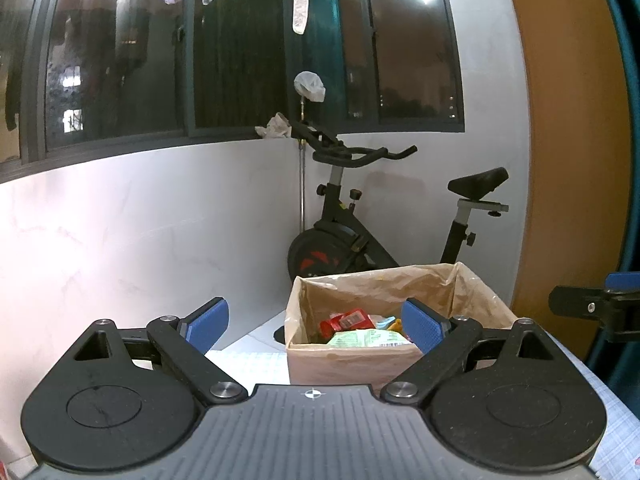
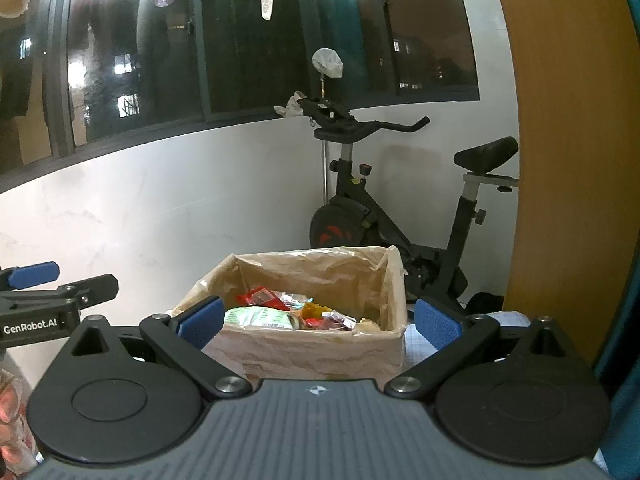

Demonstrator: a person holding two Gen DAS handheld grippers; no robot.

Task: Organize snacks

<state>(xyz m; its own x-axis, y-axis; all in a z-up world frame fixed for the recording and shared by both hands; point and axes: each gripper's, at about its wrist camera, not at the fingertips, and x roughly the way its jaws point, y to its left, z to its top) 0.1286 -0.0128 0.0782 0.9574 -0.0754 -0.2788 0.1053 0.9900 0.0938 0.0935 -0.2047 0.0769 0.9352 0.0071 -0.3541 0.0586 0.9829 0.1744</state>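
The box [image 2: 304, 344] is sitting on the desk [image 1: 256, 364] near its far edge, lined with crinkled brown paper and already holding a heap of snacks [image 2: 288, 312] — a red packet, a pale green one, some yellow and clear wrappers. Both tongs are hanging short of it, level with its near wall. The left tongs [image 1: 316, 320] are spread wide and gripping nothing; the right tongs [image 2: 320, 320] are likewise wide and empty, their blue pads framing the box from either side.

The main risk is the lining. It is standing loose above the rim, and a pad going in low could catch it and drag it — and the box with it — toward the far edge, where there looks to be little desk left. The box seems light, so a sideways nudge on its wall would probably slide it rather than be resisted.

The packets are overlapping, so a wide grab could pinch two at once or crush a soft one. The two tongs are also working close together, side by side; reaching in at the same time could make them knock into each other.
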